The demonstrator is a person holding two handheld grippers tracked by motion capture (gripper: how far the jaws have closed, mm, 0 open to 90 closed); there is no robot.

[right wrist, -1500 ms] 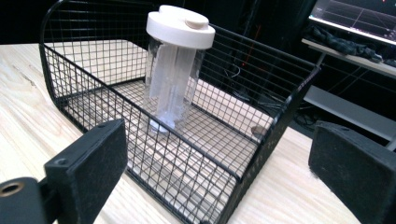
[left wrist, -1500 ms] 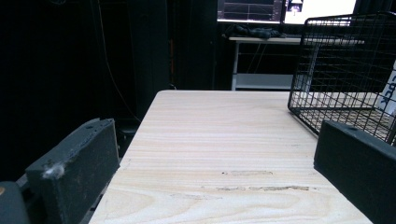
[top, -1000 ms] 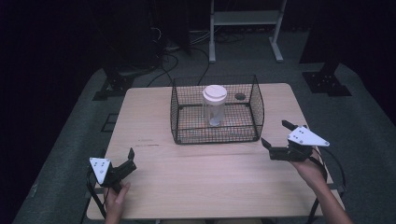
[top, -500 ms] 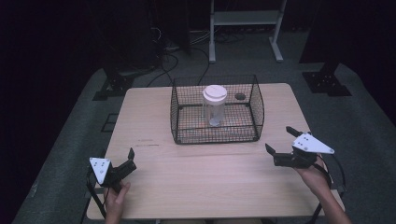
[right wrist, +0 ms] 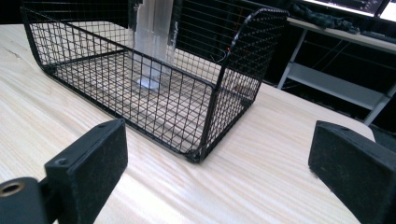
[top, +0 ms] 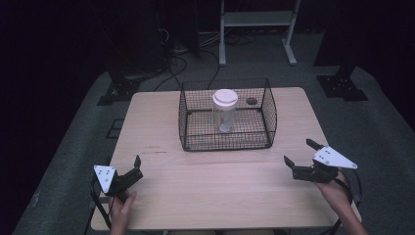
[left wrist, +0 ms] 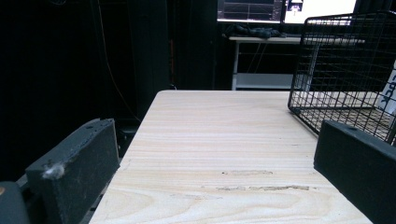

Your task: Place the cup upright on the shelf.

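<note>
Both tongs stood spread and empty: the left tongs [top: 131, 169] at the near left corner, the right tongs [top: 302, 153] near the right edge of the pale wood-grain counter [top: 230, 191]. Between them, farther back, a black wire basket [top: 191, 125] held an upright clear cup [top: 224, 111] with a white lid. Dark room, grey floor.

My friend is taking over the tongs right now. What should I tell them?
Left tongs: open, holding nothing, near the table's front left corner.
Right tongs: open, holding nothing, near the right edge.
Clear jar with white lid stands upright inside the black wire basket at the table's far middle.
Done: no grasp on the jar or basket.
Left: probably reach in for the jar; the basket's top is open.
</note>
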